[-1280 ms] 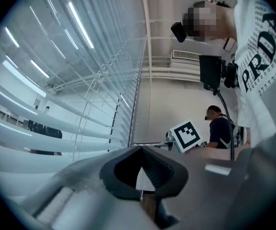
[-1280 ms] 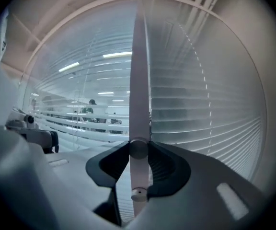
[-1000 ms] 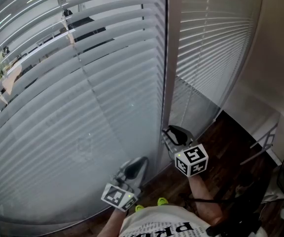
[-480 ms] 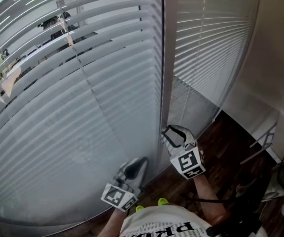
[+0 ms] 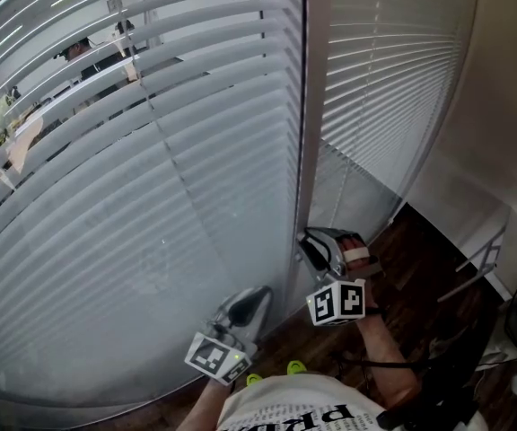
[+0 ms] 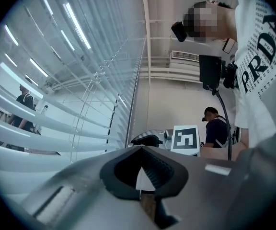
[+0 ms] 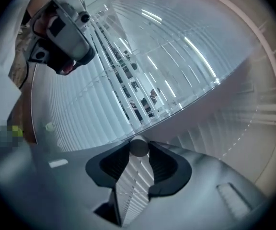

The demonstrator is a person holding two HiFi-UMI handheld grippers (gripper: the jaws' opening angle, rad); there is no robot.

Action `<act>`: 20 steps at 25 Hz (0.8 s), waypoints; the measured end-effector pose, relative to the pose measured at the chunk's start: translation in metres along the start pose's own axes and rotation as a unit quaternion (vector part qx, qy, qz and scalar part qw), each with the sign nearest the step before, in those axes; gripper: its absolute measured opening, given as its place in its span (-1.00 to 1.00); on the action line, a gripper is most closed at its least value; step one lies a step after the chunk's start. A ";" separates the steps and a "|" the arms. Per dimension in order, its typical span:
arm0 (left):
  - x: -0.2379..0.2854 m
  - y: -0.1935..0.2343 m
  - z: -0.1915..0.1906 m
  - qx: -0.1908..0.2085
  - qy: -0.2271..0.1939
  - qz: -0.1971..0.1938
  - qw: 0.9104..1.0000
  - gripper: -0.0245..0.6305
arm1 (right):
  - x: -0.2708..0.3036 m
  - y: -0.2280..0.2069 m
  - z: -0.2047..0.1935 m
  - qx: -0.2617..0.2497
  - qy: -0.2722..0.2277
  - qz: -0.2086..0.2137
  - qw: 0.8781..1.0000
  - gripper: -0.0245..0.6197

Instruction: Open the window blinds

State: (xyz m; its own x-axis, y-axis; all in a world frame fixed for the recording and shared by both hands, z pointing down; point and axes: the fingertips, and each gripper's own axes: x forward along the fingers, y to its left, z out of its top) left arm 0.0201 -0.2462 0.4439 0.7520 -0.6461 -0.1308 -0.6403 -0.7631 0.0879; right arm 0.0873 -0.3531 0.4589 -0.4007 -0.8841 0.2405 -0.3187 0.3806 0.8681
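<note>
The big slatted blind (image 5: pixel 151 205) fills most of what you're facing, with a narrower blind (image 5: pixel 375 88) to its right, past the upright frame post (image 5: pixel 308 106). Its upper slats (image 5: pixel 106 57) are tilted enough to show the outside in strips, while the lower ones look nearly flat and closed, so I'd say you are midway through the tilting step. Your right gripper (image 5: pixel 315 244) sits low by the foot of the post. Its jaws are clamped on the round tilt wand (image 7: pixel 139 147), which sits right at their tips. Your left gripper (image 5: pixel 257 296) hangs just beside it on the left, jaws together on nothing, near the slats but apparently not touching them. The next move, as I judge it, calls for more twist on the wand, in whichever sense lays the slats level. If your wrist has no roll left, loosen the jaws, roll back, clamp again and twist. The wand is held only at the tips, so take care it doesn't slip out.
</note>
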 end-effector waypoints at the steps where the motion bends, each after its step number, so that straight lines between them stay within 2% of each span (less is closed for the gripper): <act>1: 0.000 0.000 0.000 0.000 0.000 0.000 1.000 -0.95 | 0.000 -0.001 0.000 0.000 0.000 -0.002 1.000 -0.53; 11: -0.002 0.001 0.000 0.001 0.003 0.001 1.000 -0.95 | 0.002 -0.002 0.000 0.038 -0.004 -0.009 0.999 -0.52; 17: -0.003 0.000 -0.001 -0.001 0.002 0.002 1.000 -0.95 | 0.002 -0.004 -0.001 0.101 -0.008 0.001 0.995 -0.52; 20: -0.004 0.000 -0.001 0.000 0.004 0.005 1.000 -0.95 | 0.003 -0.005 -0.002 0.150 -0.013 0.009 0.989 -0.52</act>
State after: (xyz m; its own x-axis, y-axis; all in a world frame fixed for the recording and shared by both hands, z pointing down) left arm 0.0170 -0.2437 0.4456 0.7472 -0.6531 -0.1227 -0.6471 -0.7571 0.0895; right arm 0.0894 -0.3578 0.4564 -0.4293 -0.8705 0.2406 -0.5495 0.4632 0.6953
